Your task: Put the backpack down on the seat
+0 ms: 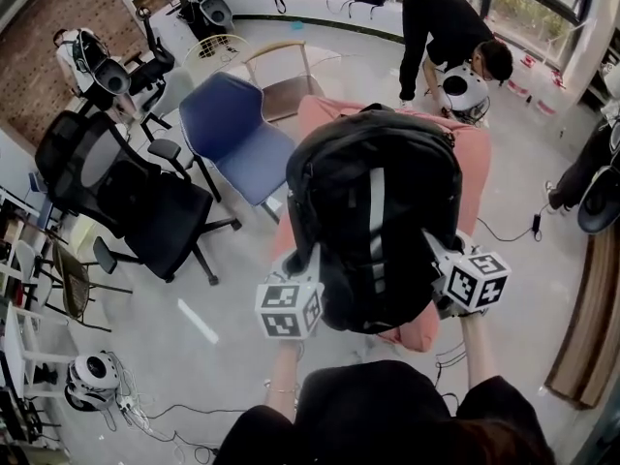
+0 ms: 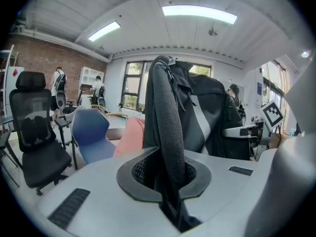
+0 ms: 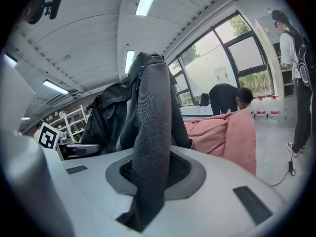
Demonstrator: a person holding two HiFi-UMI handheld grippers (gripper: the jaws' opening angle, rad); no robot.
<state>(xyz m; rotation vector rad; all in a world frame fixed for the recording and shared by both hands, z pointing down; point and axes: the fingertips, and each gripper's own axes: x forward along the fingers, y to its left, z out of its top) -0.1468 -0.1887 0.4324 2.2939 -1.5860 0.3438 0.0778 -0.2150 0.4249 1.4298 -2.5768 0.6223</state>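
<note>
A black backpack with a grey stripe hangs in front of me over a pink cushioned seat. My left gripper is shut on one black mesh shoulder strap, which runs up between its jaws. My right gripper is shut on the other strap. In the left gripper view the gripper pinches the strap, with the backpack's body behind and the seat to the left. In the right gripper view the gripper holds its strap, and the seat lies to the right.
A blue chair and a wooden chair stand left of the seat, and a black office chair farther left. A person in black bends over behind the seat. A cable lies on the floor at the right.
</note>
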